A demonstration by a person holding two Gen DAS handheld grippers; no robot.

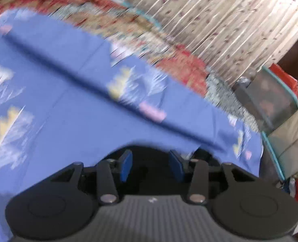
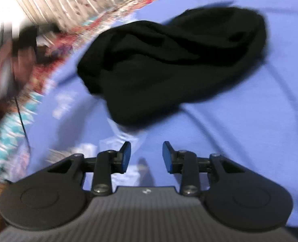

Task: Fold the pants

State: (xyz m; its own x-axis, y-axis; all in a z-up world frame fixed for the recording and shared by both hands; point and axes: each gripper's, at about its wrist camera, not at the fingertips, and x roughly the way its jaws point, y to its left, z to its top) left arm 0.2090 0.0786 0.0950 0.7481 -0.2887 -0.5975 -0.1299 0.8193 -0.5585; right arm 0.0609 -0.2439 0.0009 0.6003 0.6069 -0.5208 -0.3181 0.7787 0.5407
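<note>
- Right gripper [image 2: 146, 155], jaws apart and empty, hangs over the blue sheet [image 2: 239, 131].
- Black pants [image 2: 169, 64] lie bunched on that sheet, beyond the gripper.
- Left gripper [image 1: 150, 165], jaws apart, dark cloth between them.
- Past the sheet, patterned quilt [image 1: 181, 64], then curtain [image 1: 229, 24].

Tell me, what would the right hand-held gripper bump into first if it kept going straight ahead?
Probably the black pants, bunched on the blue sheet ahead of the open right hand-held gripper; blur leaves depth uncertain.

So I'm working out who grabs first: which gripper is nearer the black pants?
Right. The right gripper is open just short of the black pants, which lie bunched on the blue sheet ahead. The left gripper, also open, shows no pants.
</note>
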